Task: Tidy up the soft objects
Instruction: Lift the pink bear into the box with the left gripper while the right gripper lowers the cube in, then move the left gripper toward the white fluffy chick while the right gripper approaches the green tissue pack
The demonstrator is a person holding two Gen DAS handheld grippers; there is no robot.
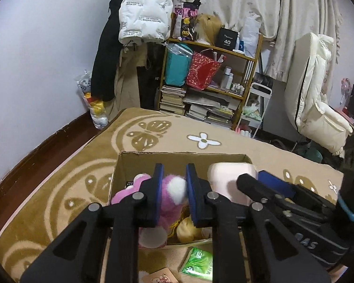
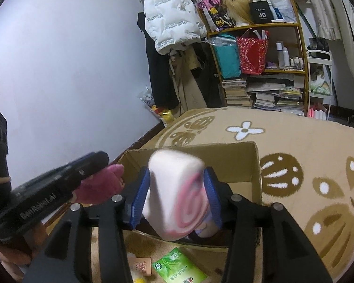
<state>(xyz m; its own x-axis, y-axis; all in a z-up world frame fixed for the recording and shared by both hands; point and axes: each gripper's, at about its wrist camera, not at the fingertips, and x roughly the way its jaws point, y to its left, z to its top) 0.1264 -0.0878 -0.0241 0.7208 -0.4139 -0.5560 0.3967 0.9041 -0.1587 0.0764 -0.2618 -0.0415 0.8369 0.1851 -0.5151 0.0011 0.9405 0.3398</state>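
Open brown cardboard box [image 1: 129, 165] sits on the tan patterned blanket [image 1: 59, 188]. Over it, the left gripper [image 1: 174, 188] clamps a pink-and-white plush toy [image 1: 170, 188]; the right gripper [image 2: 177, 198], jaws half-wide, brackets a white-and-pink rolled soft pad [image 2: 177, 188].

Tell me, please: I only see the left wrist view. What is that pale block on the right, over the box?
Observer: A white roll with a pink swirl on its end. It sits between the pads of the right gripper.
Operator: Is it being squeezed?
Observer: The roll looks blurred while the pads look sharp, so I cannot tell whether they press on it.
Operator: Is there room below it?
Observer: Yes. On that side the floor of the box is bare cardboard.
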